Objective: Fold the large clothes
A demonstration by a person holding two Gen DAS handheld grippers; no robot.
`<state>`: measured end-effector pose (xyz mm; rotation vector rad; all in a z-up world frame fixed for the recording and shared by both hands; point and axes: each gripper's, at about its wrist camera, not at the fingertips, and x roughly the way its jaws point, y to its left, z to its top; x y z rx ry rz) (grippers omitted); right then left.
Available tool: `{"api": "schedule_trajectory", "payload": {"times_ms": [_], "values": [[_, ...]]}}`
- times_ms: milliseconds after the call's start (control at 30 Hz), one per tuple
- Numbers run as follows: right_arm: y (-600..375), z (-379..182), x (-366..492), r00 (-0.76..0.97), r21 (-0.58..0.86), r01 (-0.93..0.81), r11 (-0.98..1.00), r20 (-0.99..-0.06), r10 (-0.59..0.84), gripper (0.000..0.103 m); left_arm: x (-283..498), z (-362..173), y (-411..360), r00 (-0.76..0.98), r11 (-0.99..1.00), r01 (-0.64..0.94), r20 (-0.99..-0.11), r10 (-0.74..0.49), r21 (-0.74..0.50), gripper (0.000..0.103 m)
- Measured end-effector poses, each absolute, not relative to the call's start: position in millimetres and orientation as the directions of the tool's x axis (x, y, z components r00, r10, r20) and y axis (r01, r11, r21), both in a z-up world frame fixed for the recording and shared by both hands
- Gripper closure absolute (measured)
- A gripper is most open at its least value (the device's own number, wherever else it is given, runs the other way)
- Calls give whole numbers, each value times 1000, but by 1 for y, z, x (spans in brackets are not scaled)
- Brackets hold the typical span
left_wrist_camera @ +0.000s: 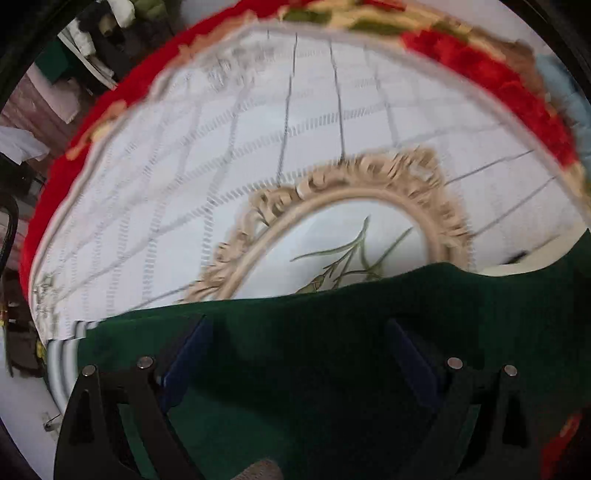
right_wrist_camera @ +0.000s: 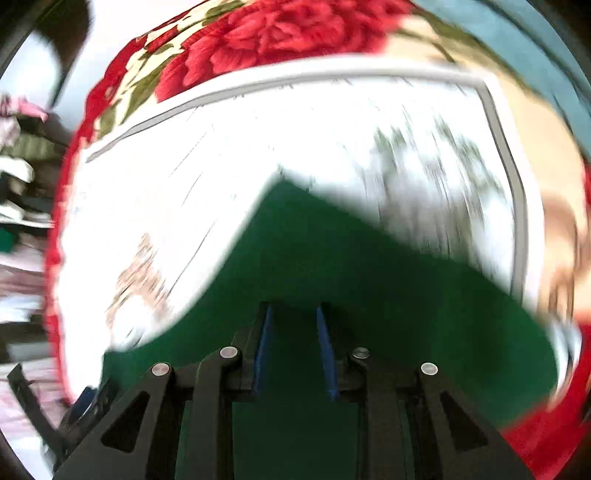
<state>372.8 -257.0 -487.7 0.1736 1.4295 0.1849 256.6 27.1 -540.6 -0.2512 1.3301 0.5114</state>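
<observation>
Green garment (left_wrist_camera: 332,332) is spread on the white mat (left_wrist_camera: 221,147) over the red blanket (right_wrist_camera: 277,33) | left claw (left_wrist_camera: 295,354) is held wide above it | right claw (right_wrist_camera: 294,332) is narrowed, grip cannot be told | risk: cloth may slip, the fold skewed by fast motion.

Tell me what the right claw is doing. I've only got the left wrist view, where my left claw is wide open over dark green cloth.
Observer: The right claw has its blue pads a narrow gap apart, and the green cloth shows between them. I cannot tell whether it is pinching the cloth.
Operator: Where does the cloth end on that side?
Observer: It comes to a corner straight ahead of the claw, over the white mat.
Operator: Is that picture sharp?
Observer: No. The mat and the red floral blanket are smeared with blur, though the cloth's edge is fairly crisp.
</observation>
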Motion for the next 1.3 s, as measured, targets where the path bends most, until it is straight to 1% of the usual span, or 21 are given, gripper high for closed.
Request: {"api": "schedule_trajectory", "payload": {"times_ms": [67, 133, 233, 300, 400, 433, 500, 567, 633, 700, 733, 767, 800, 833, 933, 1033, 1133, 1167, 1233, 1267, 1300], "values": [[-250, -525, 406, 75, 170, -57, 984, -982, 174, 77, 256, -564, 37, 138, 854, -513, -974, 182, 87, 3], [-254, -543, 420, 53, 179, -29, 983, -982, 181, 77, 251, -561, 42, 151, 851, -518, -971, 186, 82, 1], [-251, -530, 420, 47, 163, -47, 985, -985, 166, 76, 229, -535, 54, 145, 817, -571, -971, 189, 74, 2], [-258, -514, 409, 41, 206, -37, 978, -977, 208, 76, 199, -507, 70, 140, 770, -634, -969, 205, 71, 3], [-262, -488, 376, 33, 296, -36, 954, -954, 297, 63, 149, -469, 97, 130, 696, -713, -957, 259, 92, 3], [-260, -479, 357, 29, 315, -48, 948, -948, 316, 62, 127, -457, 110, 107, 655, -745, -948, 301, 124, 3], [-251, -470, 321, 3, 349, -64, 935, -937, 350, 62, 92, -450, 131, 64, 592, -790, -940, 334, 157, 3], [-246, -474, 291, -34, 378, -81, 922, -926, 376, 62, 67, -457, 155, 34, 540, -828, -949, 314, 149, 3], [-235, -485, 265, -68, 388, -102, 916, -921, 383, 62, 54, -482, 178, 20, 520, -848, -976, 216, 98, 5], [-224, -496, 243, -99, 379, -99, 920, -924, 370, 62, 50, -506, 193, 44, 513, -858, -992, 119, 23, 8], [-218, -501, 237, -92, 361, -102, 927, -931, 352, 62, 48, -515, 198, 49, 505, -863, -993, 111, 14, 21], [-213, -504, 237, -74, 342, -112, 933, -939, 335, 62, 48, -519, 200, 69, 510, -860, -992, 108, -4, 37], [-211, -505, 236, -64, 332, -118, 936, -943, 327, 62, 51, -520, 201, 108, 521, -853, -989, 105, -38, 86], [-212, -506, 239, -61, 329, -116, 937, -944, 324, 62, 55, -518, 200, 105, 533, -846, -985, 134, -18, 97], [-219, -507, 244, -71, 335, -117, 935, -942, 328, 62, 61, -490, 193, 174, 576, -818, -956, 236, -6, 99], [-219, -508, 247, -82, 338, -131, 932, -941, 329, 62, 59, -462, 202, 233, 566, -824, -932, 277, -37, 101], [-213, -511, 250, -90, 330, -142, 933, -943, 319, 62, 62, -466, 229, 205, 529, -849, -922, 329, 1, 103], [-209, -513, 251, -92, 325, -143, 935, -945, 314, 62, 68, -477, 241, 189, 523, -852, -927, 325, 9, 103], [-206, -514, 251, -93, 318, -139, 938, -947, 307, 62, 75, -502, 259, 153, 508, -862, -958, 244, -9, 102], [-208, -513, 251, -95, 316, -133, 939, -947, 306, 62, 73, -504, 261, 166, 505, -862, -962, 219, -34, 102], [-207, -512, 251, -99, 315, -128, 940, -948, 304, 62, 72, -497, 257, 168, 521, -853, -959, 229, -26, 98]]}}
